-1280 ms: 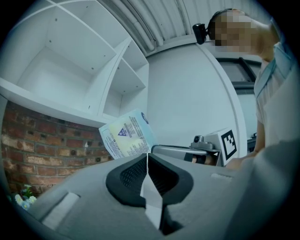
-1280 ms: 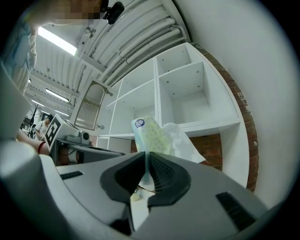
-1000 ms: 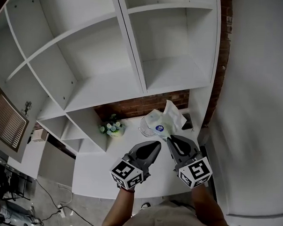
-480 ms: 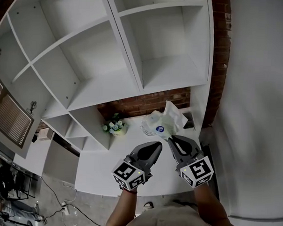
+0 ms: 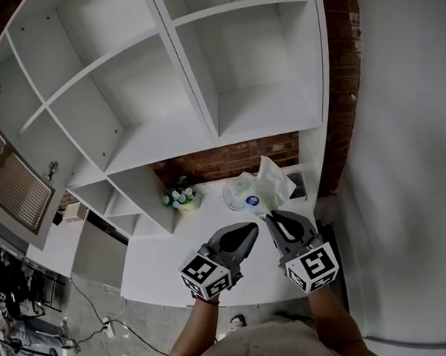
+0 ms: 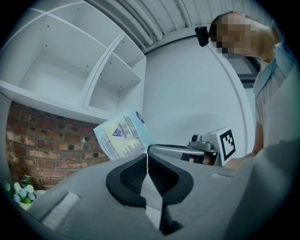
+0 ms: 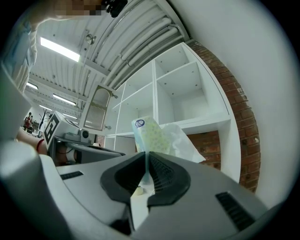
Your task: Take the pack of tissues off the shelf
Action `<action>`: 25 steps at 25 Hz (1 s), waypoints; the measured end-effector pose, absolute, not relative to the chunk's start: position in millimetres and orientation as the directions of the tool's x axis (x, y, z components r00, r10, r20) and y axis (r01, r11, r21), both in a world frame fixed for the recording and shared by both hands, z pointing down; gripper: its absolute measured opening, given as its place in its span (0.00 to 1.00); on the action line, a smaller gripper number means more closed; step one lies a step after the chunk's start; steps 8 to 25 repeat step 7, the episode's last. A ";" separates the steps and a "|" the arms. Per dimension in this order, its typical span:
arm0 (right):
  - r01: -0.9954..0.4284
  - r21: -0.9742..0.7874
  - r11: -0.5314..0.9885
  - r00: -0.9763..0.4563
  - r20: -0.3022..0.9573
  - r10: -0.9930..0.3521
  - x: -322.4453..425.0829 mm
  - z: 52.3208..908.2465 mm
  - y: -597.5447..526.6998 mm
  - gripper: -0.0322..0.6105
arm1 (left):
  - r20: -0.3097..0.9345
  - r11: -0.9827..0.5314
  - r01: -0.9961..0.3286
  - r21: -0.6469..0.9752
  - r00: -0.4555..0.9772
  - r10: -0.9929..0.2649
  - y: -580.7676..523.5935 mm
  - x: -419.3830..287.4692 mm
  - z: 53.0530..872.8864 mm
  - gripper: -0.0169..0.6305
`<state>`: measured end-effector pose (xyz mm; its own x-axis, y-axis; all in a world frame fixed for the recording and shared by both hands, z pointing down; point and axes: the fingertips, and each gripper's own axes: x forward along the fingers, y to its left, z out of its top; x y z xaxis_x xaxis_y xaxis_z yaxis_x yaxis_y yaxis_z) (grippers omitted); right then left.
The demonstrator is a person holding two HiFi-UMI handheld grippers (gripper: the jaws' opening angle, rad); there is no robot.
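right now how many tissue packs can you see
1. The tissue pack is pinched in the right gripper's jaws, in front of the brick wall below the shelf. No other shows in its visible compartments; parts of the shelf lie out of frame.

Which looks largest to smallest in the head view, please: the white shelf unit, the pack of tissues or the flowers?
1. white shelf unit
2. pack of tissues, in the right gripper and perhaps nearer the camera
3. flowers, somewhat smaller

Head camera steeply downward; left tongs [image 5: 250,228] and right tongs [image 5: 271,216] cameras close along jaws; shelf [image 5: 166,134] common.
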<state>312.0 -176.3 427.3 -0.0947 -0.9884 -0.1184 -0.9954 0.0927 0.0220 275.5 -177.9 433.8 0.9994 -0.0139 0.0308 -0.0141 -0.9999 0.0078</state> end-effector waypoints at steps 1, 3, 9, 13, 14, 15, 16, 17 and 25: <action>-0.995 0.021 0.093 -0.095 -0.117 -0.989 312.5 427.6 -176.3 0.11 | 0.033 -1.000 -0.013 0.008 0.999 -0.013 -177.3 276.3 433.6 0.04; -0.995 0.019 0.094 -0.095 -0.117 -0.989 313.4 427.7 -176.0 0.11 | 0.034 -1.000 -0.013 0.006 0.999 -0.012 -176.5 277.6 432.6 0.04; -0.995 0.014 0.096 -0.097 -0.122 -0.988 315.6 427.9 -174.6 0.11 | 0.033 -1.000 -0.016 0.002 0.999 -0.016 -175.5 280.1 430.7 0.04; -0.995 0.014 0.096 -0.097 -0.122 -0.988 315.6 427.9 -174.6 0.11 | 0.033 -1.000 -0.016 0.002 0.999 -0.016 -175.5 280.1 430.7 0.04; -0.995 0.014 0.096 -0.097 -0.122 -0.988 315.6 427.9 -174.6 0.11 | 0.033 -1.000 -0.016 0.002 0.999 -0.016 -175.5 280.1 430.7 0.04; -0.995 0.014 0.096 -0.097 -0.122 -0.988 315.6 427.9 -174.6 0.11 | 0.033 -1.000 -0.016 0.002 0.999 -0.016 -175.5 280.1 430.7 0.04; -0.995 0.014 0.096 -0.097 -0.122 -0.988 315.6 427.9 -174.6 0.11 | 0.033 -1.000 -0.016 0.002 0.999 -0.016 -175.5 280.1 430.7 0.04; -0.995 0.014 0.096 -0.097 -0.122 -0.988 315.6 427.9 -174.6 0.11 | 0.033 -1.000 -0.016 0.002 0.999 -0.016 -175.5 280.1 430.7 0.04; -0.995 0.014 0.096 -0.097 -0.122 -0.988 315.6 427.9 -174.6 0.11 | 0.033 -1.000 -0.016 0.002 0.999 -0.016 -175.5 280.1 430.7 0.04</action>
